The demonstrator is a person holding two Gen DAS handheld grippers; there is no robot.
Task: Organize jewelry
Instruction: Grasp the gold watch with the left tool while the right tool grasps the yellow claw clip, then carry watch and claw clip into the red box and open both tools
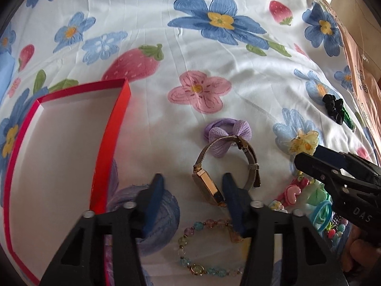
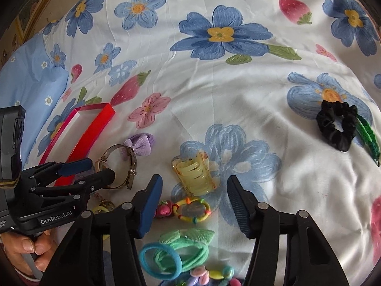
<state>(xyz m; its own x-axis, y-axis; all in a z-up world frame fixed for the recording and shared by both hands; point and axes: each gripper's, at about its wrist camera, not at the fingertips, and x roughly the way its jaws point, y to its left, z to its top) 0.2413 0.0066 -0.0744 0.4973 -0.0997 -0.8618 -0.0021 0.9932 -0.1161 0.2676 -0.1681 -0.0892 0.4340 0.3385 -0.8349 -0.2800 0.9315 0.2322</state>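
Note:
A gold wristwatch point(image 1: 209, 186) with a mesh band lies on the floral sheet; my left gripper point(image 1: 191, 187) is open, its fingers either side of the watch case. The watch point(image 2: 119, 164) and left gripper point(image 2: 88, 169) also show in the right wrist view. A beaded bracelet point(image 1: 202, 247) lies just below. The red box point(image 1: 59, 157), white inside, sits open at left. My right gripper point(image 2: 194, 188) is open above a yellow claw clip point(image 2: 193, 174); it shows in the left wrist view point(image 1: 309, 159) too.
A purple bow tie point(image 1: 223, 133), black scrunchie point(image 2: 338, 126) with green leaf clip, green and blue hair ties point(image 2: 171, 252), colourful ring point(image 2: 193, 209), heart clips point(image 1: 290, 193) and beads lie about. A blue pillow point(image 2: 28, 90) is at left.

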